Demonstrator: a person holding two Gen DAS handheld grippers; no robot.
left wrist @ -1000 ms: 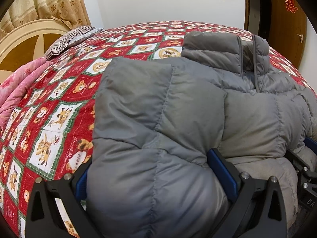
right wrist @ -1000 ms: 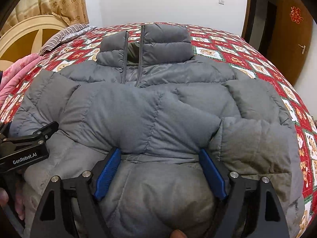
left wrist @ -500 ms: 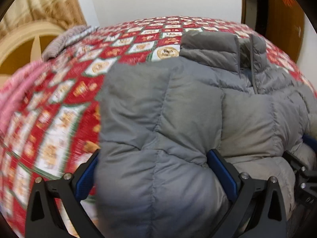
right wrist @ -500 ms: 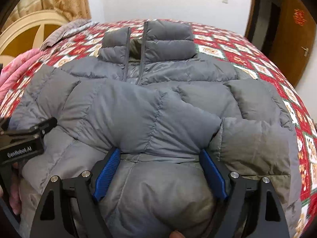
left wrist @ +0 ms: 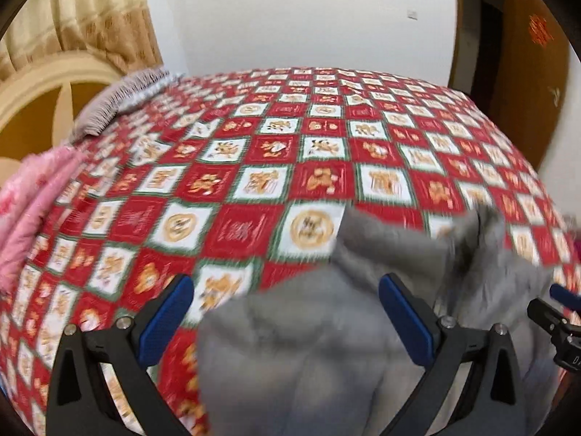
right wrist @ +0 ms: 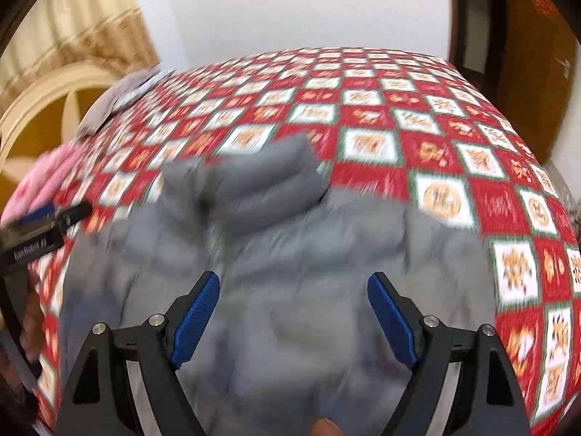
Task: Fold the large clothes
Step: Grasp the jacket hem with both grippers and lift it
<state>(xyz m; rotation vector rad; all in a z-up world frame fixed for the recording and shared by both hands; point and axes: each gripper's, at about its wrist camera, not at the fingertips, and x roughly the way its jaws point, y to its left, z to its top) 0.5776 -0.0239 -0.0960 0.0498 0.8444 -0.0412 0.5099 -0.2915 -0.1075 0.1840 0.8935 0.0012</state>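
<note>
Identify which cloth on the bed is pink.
The fluffy blanket at the left edge. The puffer jacket in front is grey, and the striped cloth farther back is greyish.

Red checked bedspread (left wrist: 254, 167), pink blanket (left wrist: 32, 200), striped pillow (left wrist: 116, 101), beige curtain (left wrist: 72, 11), wooden door (left wrist: 526, 72)

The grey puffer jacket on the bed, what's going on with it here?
A person holds a gripper in each hand over the grey puffer jacket, which lies collar away from them on a red patterned bedspread. The left gripper and the right gripper both stand wide open above the jacket's near end, with no pad visibly pressing on fabric. Both views are blurred, so finer contact is hard to judge.
</note>
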